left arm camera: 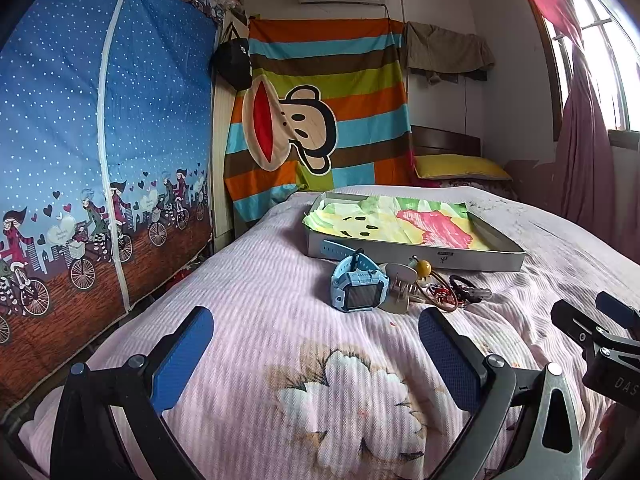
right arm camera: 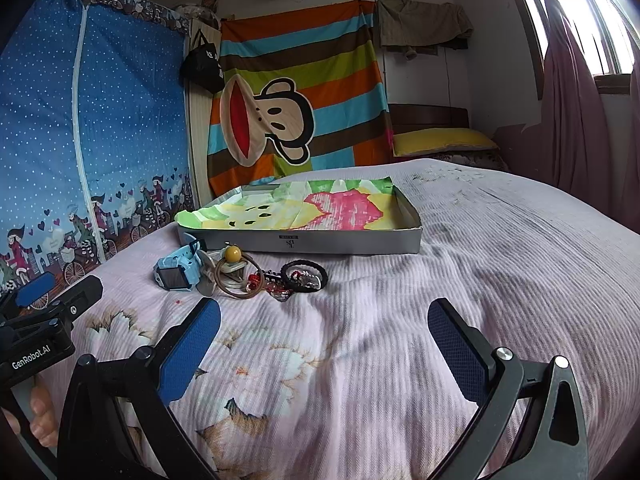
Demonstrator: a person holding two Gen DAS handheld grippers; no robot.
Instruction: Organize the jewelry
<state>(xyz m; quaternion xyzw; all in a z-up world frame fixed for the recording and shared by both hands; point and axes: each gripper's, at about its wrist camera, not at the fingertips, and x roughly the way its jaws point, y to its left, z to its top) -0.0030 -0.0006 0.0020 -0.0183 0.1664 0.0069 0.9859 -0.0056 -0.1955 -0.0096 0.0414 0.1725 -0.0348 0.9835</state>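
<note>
A small heap of jewelry lies on the pink bedspread in front of a shallow grey box point(left arm camera: 420, 256) point(right arm camera: 300, 245) lined with colourful paper. The heap holds a light blue watch point(left arm camera: 360, 284) point(right arm camera: 178, 274), a yellow bead on a brown loop point(left arm camera: 424, 267) point(right arm camera: 233, 254), red beads point(left arm camera: 442, 294) point(right arm camera: 276, 286) and a black bracelet point(left arm camera: 466, 282) point(right arm camera: 304, 274). My left gripper point(left arm camera: 316, 344) is open and empty, just short of the heap. My right gripper point(right arm camera: 324, 340) is open and empty, to the right of the heap and nearer me.
A blue fabric wardrobe point(left arm camera: 100, 140) stands left of the bed. A striped monkey cloth point(left arm camera: 320, 120) hangs behind it. A yellow pillow point(left arm camera: 460, 166) lies at the head. A pink curtain point(right arm camera: 580, 120) and a window are on the right.
</note>
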